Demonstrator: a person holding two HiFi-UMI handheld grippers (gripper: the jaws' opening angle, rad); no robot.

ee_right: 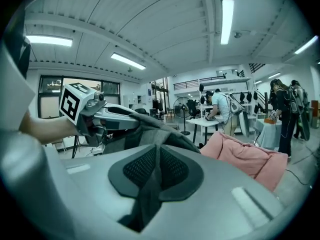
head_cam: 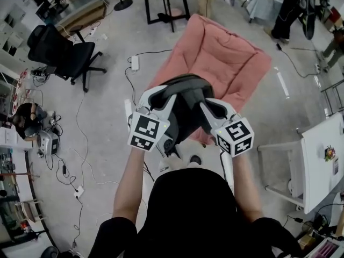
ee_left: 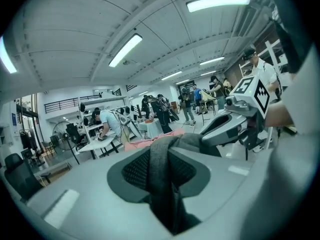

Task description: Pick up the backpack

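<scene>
Backpack (head_cam: 187, 109) hangs upright, its long axis vertical.

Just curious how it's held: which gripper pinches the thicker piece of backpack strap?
The left gripper: a broad grey backpack strap fills its jaws; the right gripper pinches a thin fold.

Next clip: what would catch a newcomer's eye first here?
A dark grey fabric backpack is held at centre, its straps pinched by the left hand-held gripper and the right hand-held gripper. Just beyond it, on the floor, lies a big pink padded cushion.
</scene>
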